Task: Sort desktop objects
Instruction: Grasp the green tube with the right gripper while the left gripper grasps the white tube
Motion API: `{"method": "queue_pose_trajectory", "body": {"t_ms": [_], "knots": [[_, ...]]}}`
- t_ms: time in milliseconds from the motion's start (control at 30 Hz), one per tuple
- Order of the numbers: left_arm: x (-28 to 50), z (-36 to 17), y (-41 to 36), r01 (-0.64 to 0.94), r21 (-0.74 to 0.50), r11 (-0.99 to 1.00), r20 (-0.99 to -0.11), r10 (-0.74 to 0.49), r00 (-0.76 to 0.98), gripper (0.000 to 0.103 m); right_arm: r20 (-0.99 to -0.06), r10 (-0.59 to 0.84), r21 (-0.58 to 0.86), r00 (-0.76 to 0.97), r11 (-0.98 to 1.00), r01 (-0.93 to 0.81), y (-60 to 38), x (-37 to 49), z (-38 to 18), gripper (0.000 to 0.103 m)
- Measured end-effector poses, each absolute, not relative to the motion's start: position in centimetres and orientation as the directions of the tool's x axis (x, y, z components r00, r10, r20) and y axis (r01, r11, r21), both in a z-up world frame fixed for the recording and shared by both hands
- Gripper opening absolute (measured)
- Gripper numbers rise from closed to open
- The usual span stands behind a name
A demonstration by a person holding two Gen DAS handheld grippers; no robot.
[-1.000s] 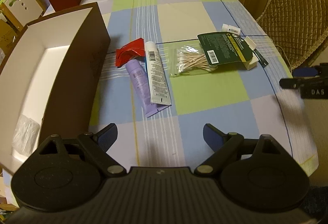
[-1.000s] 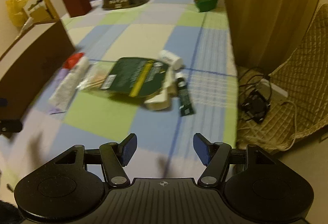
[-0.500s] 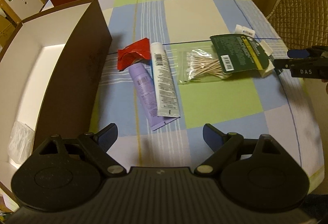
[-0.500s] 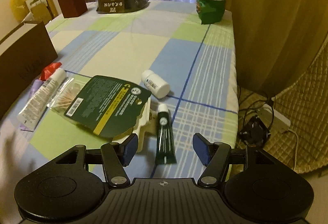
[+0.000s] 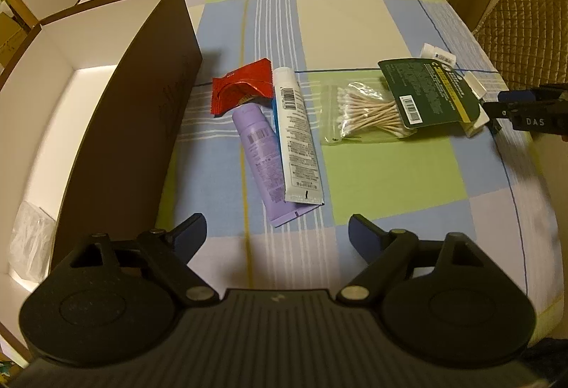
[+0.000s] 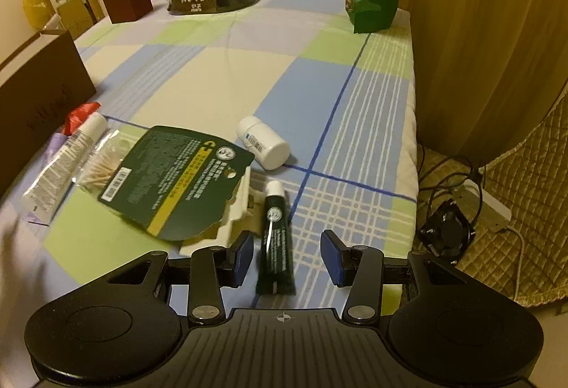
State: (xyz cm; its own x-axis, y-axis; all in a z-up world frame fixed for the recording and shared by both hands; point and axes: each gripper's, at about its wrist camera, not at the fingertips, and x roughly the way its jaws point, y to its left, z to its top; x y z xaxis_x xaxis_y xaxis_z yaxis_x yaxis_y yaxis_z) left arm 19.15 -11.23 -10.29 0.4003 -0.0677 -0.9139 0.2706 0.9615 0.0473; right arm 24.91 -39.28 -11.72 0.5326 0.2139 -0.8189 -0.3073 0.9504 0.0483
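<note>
The brown box (image 5: 117,125) stands open on the left of the checked tablecloth (image 6: 220,68). Beside it lie a white tube (image 5: 296,136), a purple tube (image 5: 262,157) and a red packet (image 5: 243,88). Farther right are a bag of cotton swabs (image 5: 358,111) and a green card (image 6: 177,182). The left gripper (image 5: 277,228) is spread wide above bare cloth, near the two tubes. The right gripper (image 6: 287,260) is released, with the small dark green tube (image 6: 275,235) lying between its fingers, not squeezed.

Left claw (image 5: 277,228) open, tubes (image 5: 280,143) ahead, box (image 5: 88,111) left
</note>
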Motion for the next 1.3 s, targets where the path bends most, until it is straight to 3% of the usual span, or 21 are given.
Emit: {"method": "queue_pose_trajectory", "body": {"t_ms": [33,133,267,467,933,1000,1033,1300], "knots": [[19.3,-10.3,-11.3,0.273,0.048,0.961,-0.912,-0.069,0.403,0.084,-0.817,0.219,0.047,0.533,0.948,-0.316,-39.1,25.1,-11.9,0.046],[19.8,-10.1,-11.7,0.288,0.053,0.956,-0.904,-0.076,0.421,0.083,-0.82,0.233,0.048,0.523,0.938,-0.342,-38.6,25.8,-12.7,0.021],[20.9,-10.1,-12.5,0.319,0.066,0.945,-0.89,-0.088,0.446,0.073,-0.818,0.214,0.008,0.534,0.932,-0.361,-38.2,25.5,-13.2,0.017],[23.8,-11.1,-14.5,0.402,0.119,0.908,-0.872,-0.098,0.479,0.044,-0.825,0.211,0.029,0.524,0.943,-0.333,-39.1,23.7,-13.1,0.017],[30.5,-16.0,-16.0,0.399,0.104,0.911,-0.922,-0.062,0.383,0.04,-0.825,0.209,0.065,0.526,0.958,-0.279,-39.9,22.1,-12.8,0.017],[30.8,-16.0,-15.9,0.39,0.091,0.916,-0.921,-0.072,0.383,0.035,-0.824,0.209,0.066,0.526,0.959,-0.277,-39.9,22.1,-12.8,0.017],[30.8,-16.0,-15.8,0.383,0.082,0.92,-0.922,-0.076,0.381,0.031,-0.824,0.208,0.065,0.527,0.959,-0.277,-39.9,22.1,-12.8,0.017],[27.0,-15.2,-15.1,0.379,0.032,0.925,-0.93,-0.112,0.351,0.026,-0.823,0.21,0.059,0.528,0.956,-0.289,-39.8,21.6,-12.8,0.017]]}}
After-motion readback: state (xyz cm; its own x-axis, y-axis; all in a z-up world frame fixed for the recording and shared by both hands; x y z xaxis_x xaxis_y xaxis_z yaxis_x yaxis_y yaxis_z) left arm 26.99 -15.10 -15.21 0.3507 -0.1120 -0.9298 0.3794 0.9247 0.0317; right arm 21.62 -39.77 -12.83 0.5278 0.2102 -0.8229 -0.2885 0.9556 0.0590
